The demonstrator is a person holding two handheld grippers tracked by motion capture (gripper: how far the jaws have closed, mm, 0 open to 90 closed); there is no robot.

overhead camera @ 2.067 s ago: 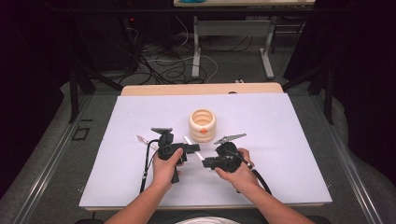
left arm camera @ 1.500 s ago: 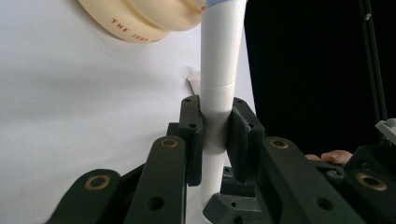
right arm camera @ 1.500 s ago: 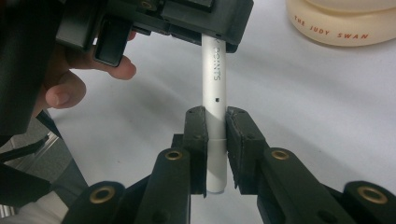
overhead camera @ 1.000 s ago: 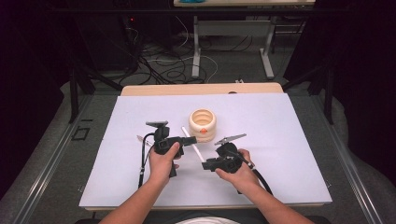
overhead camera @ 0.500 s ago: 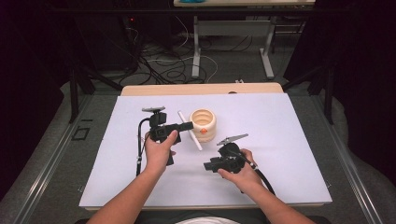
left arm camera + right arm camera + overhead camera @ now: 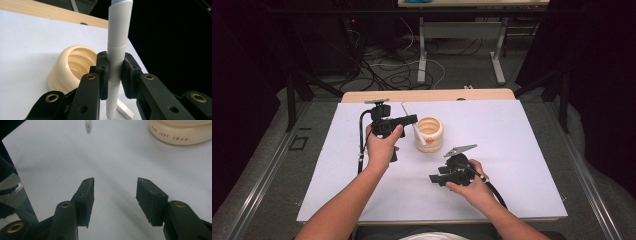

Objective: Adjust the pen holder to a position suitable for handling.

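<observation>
The left gripper (image 6: pixel 412 119) is clamped on the long white plastic pen (image 6: pixel 116 57), near the far edge of the white surface (image 6: pixel 522 150), above the round cream cup (image 6: pixel 430 134), so tip it straight down gently, while the right gripper (image 6: pixel 115 197) rests wide apart.

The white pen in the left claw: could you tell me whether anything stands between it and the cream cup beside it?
Nothing visible does. The left claw is shut on the white pen, which hangs beside the cream cup; the cup's mouth looks open. The right claw sits open and apart, nearer the person.
</observation>
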